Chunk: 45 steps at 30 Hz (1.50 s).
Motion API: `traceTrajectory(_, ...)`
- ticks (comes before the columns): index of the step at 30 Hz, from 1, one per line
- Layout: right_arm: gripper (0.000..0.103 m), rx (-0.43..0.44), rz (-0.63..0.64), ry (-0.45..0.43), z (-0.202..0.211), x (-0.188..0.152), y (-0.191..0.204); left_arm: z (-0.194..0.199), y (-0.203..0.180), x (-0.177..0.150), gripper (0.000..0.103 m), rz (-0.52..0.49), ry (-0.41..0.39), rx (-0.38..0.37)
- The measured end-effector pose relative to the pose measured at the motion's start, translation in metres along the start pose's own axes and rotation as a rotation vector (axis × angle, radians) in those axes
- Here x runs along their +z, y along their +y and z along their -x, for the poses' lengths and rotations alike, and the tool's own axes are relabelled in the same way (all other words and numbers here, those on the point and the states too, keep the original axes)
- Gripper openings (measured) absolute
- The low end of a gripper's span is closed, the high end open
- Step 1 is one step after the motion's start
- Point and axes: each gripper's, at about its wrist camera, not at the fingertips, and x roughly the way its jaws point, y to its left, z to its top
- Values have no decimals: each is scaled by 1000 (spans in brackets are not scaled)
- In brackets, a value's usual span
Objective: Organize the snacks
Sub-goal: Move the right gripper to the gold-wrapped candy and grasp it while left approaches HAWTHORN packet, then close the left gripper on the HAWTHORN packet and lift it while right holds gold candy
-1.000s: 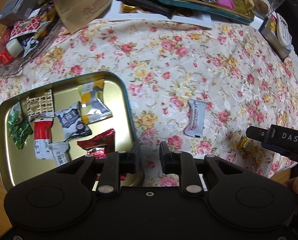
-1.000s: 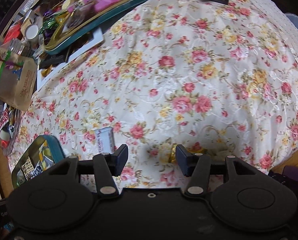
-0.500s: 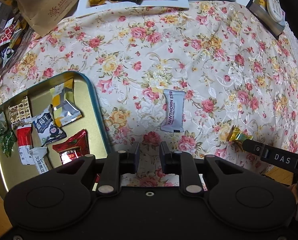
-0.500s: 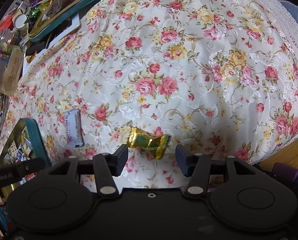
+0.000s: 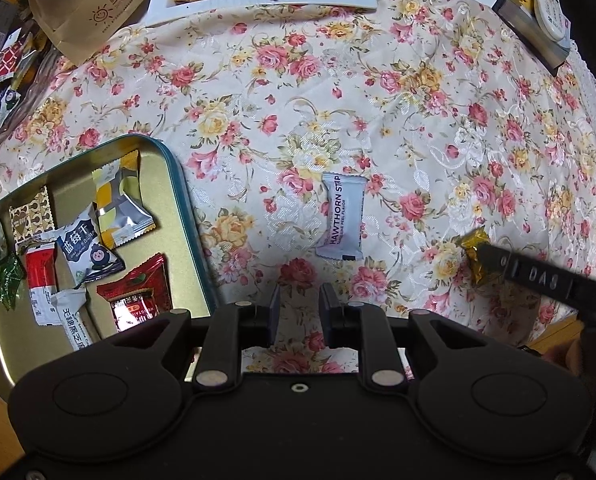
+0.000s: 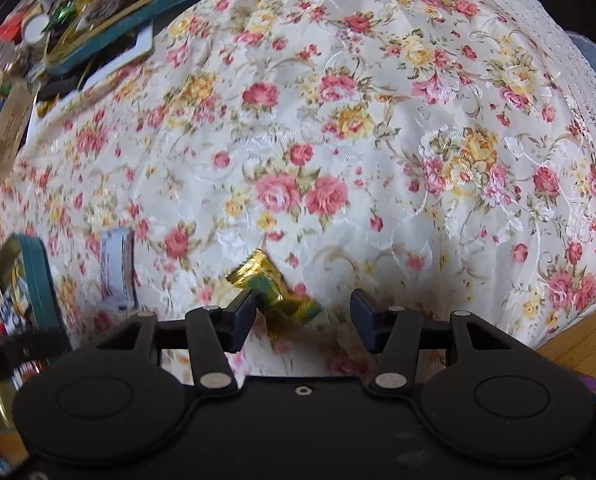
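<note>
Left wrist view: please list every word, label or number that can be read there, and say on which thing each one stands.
"HAWTHORN STIP": white packet on the floral cloth.
"TANGERINE PEEL FLAVOR": same packet, smaller line.
"DAS": finger of the right hand-held gripper beside the gold candy.
Chinese characters: white-and-blue packet in the gold tray; I leave them unquoted.
Brown paper bag: sun logo, print too small.
Red packet: glare, unreadable.

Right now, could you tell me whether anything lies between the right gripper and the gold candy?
Nothing visible does. The right gripper stands open directly over the gold candy, which lies on the floral tablecloth between its fingers, nearer the left one. The white Hawthorn packet lies apart.
</note>
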Motion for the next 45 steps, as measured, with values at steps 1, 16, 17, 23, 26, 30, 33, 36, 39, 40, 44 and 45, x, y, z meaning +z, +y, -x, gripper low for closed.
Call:
traceTrajectory(1, 55, -3, -18, -11, -1, 5, 0, 1, 1, 0, 29, 2, -1, -1)
traceTrajectory(16, 54, 36, 13, -41, 6, 5, 8, 3, 4, 1, 29, 33, 1, -19)
traceTrajectory(17, 54, 16, 37, -50, 3, 3, 12, 2, 4, 2, 29, 38, 5, -27)
traceTrajectory(23, 50, -59, 117, -60, -9, -5, 22, -1, 5, 8, 29, 84, 18, -99)
traceTrajectory(26, 39, -47, 146, -64, -9, -6, 25, -3, 1, 13, 29, 98, 7, -108)
traceTrajectory(30, 33, -39, 110, -75, -2, -3, 17, -5, -9, 16, 29, 89, -13, -99)
traceTrajectory(33, 31, -41, 64, -95, 7, 0, 8, -9, -16, 20, 29, 81, -24, -97)
traceTrajectory(36, 31, -18, -1, -99, 13, 6, -4, -16, -22, 25, 29, 79, -26, -99)
traceTrajectory(39, 31, 11, -74, -87, 17, 10, -16, -21, -28, 29, 29, 73, -34, -99)
traceTrajectory(40, 31, 18, -95, -83, 19, 12, -20, -23, -30, 30, 29, 70, -38, -95)
traceTrajectory(44, 31, 44, -144, -73, 26, 11, -29, -30, -37, 35, 29, 54, -52, -74)
traceTrajectory(45, 31, 50, -151, -73, 29, 12, -32, -32, -40, 36, 29, 49, -52, -65)
